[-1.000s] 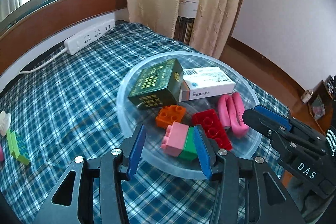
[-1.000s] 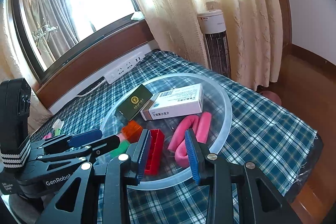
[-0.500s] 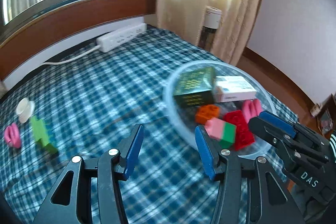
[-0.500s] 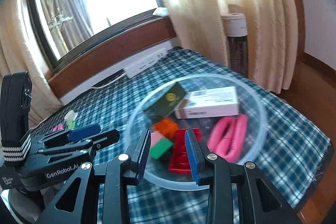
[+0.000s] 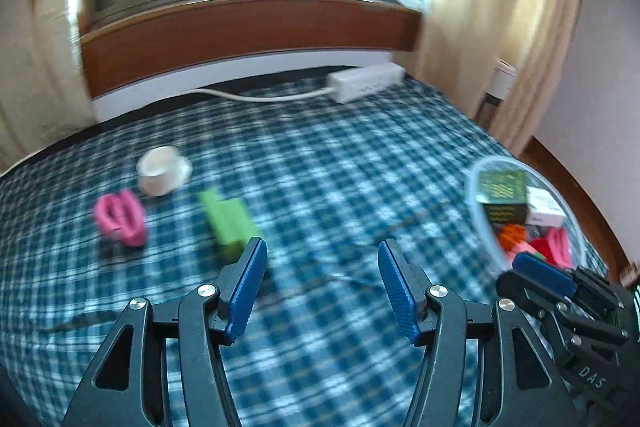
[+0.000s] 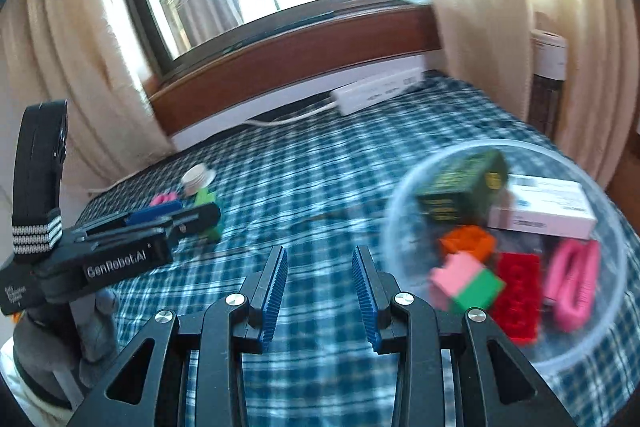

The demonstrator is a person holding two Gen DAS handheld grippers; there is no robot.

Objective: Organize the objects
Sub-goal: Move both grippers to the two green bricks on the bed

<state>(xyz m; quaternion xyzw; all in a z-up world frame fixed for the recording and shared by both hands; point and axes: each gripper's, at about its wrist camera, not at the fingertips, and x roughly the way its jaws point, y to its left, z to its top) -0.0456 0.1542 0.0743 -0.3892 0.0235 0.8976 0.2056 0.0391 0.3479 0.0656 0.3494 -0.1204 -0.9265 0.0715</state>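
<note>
A clear round tray (image 6: 616, 227) on the checked cloth holds a dark green box (image 6: 460, 183), a white box (image 6: 544, 213), an orange brick (image 6: 468, 241), a pink-and-green brick (image 6: 466, 283), a red brick (image 6: 518, 301) and a pink clip (image 6: 572, 283). Loose on the cloth lie a green brick (image 5: 230, 219), a pink clip (image 5: 120, 217) and a white cap (image 5: 162, 171). My left gripper (image 5: 320, 289) is open and empty above the cloth, right of the green brick. My right gripper (image 6: 320, 291) is open and empty, left of the tray.
A white power strip (image 5: 366, 81) with its cable lies at the far edge of the cloth under the wooden sill (image 5: 240, 35). Curtains (image 5: 500, 27) hang at the right. The tray (image 5: 478, 203) sits near the table's right edge.
Both grippers have swung left, away from the tray. The loose green brick, pink clip and white cap have come toward the middle of the left wrist view. Both grippers stay open.
</note>
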